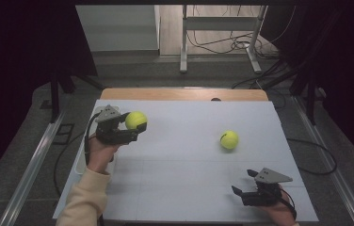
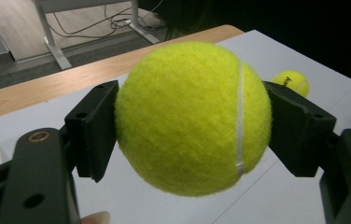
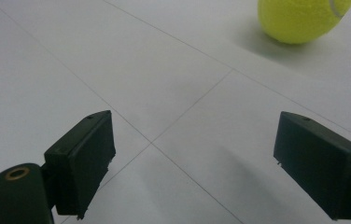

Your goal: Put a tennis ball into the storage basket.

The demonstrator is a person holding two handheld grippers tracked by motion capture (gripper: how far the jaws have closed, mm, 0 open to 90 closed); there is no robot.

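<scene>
My left gripper (image 1: 135, 127) is shut on a yellow tennis ball (image 1: 136, 120), held above the left side of the white table top (image 1: 184, 160). In the left gripper view that held ball (image 2: 193, 116) sits squeezed between both black pads, and a second ball (image 2: 291, 82) lies farther off on the right. This second tennis ball (image 1: 229, 140) rests on the table right of centre. My right gripper (image 1: 243, 182) stands open near the front right edge, jaws wide apart with nothing between them. The resting ball (image 3: 302, 18) lies ahead of it, up and to the right.
A white bin (image 1: 79, 160) hangs at the table's left edge beside the person's sleeve. A wooden strip (image 1: 184, 94) runs along the far edge. Beyond it stand metal desk legs (image 1: 183, 42) and loose cables (image 1: 231, 44) on the floor.
</scene>
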